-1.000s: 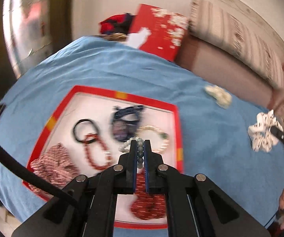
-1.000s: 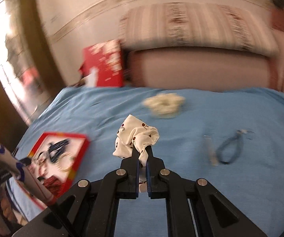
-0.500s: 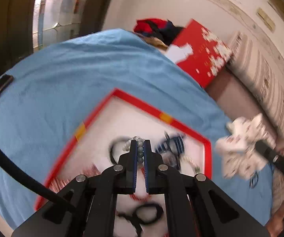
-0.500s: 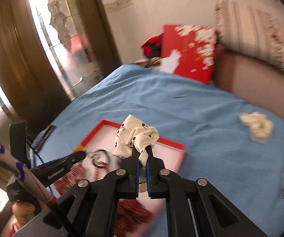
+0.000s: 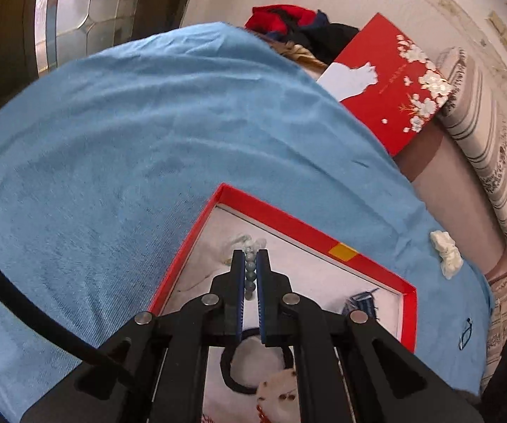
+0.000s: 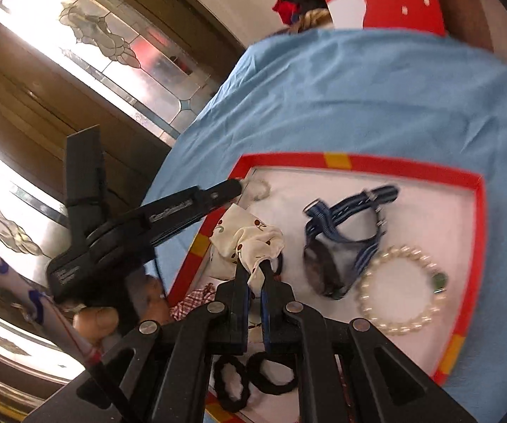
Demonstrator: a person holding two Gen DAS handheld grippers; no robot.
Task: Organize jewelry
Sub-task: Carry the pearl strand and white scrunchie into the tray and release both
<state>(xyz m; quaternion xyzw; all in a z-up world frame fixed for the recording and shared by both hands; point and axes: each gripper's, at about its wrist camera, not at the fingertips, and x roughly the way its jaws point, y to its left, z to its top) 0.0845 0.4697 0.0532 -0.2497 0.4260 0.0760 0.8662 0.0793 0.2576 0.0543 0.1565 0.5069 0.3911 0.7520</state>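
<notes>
Both grippers hang over the red tray, left gripper clamping a bead bracelet, right gripper pinching a cherry-print scrunchie.

A red-rimmed, white-floored tray is laid on blue cloth. A grey bead bracelet is pinched over its far corner. A white cherry-print scrunchie is held above its left edge. Inside are seen a pearl bracelet, a blue striped band and black hair ties.
</notes>
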